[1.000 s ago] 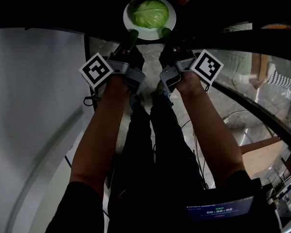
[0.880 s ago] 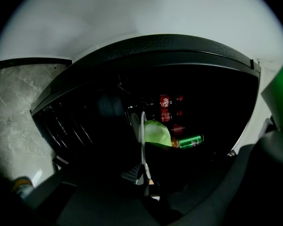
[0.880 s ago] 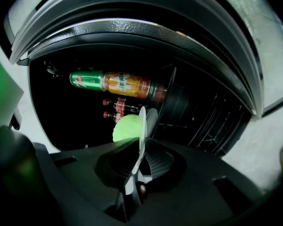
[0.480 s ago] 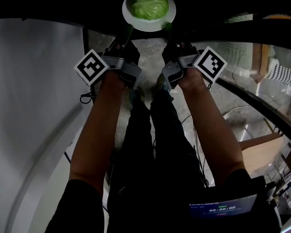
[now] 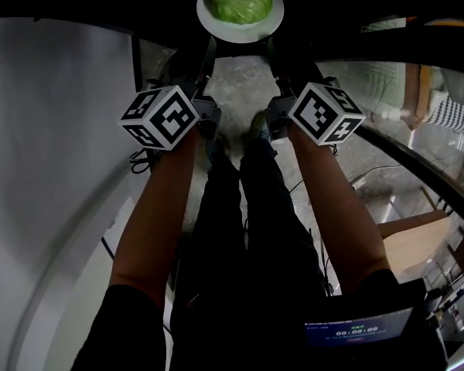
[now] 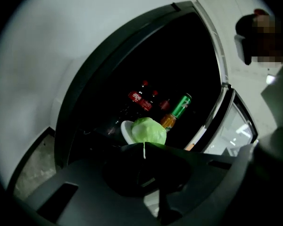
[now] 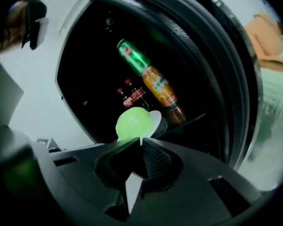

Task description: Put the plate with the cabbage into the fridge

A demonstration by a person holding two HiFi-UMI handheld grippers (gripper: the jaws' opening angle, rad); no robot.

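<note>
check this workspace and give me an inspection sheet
surface: speckled stone floor; whether the plate rests on a shelf cannot be told
job's things: plate with cabbage, held at the open fridge
clutter: cola bottles, green can and orange bottle inside the fridge
grippers: left gripper and right gripper each shut on the plate's rim
cables: thin cable on the floor at the right
surroundings: white panel at the left, wooden top and a striped sleeve at the right
</note>
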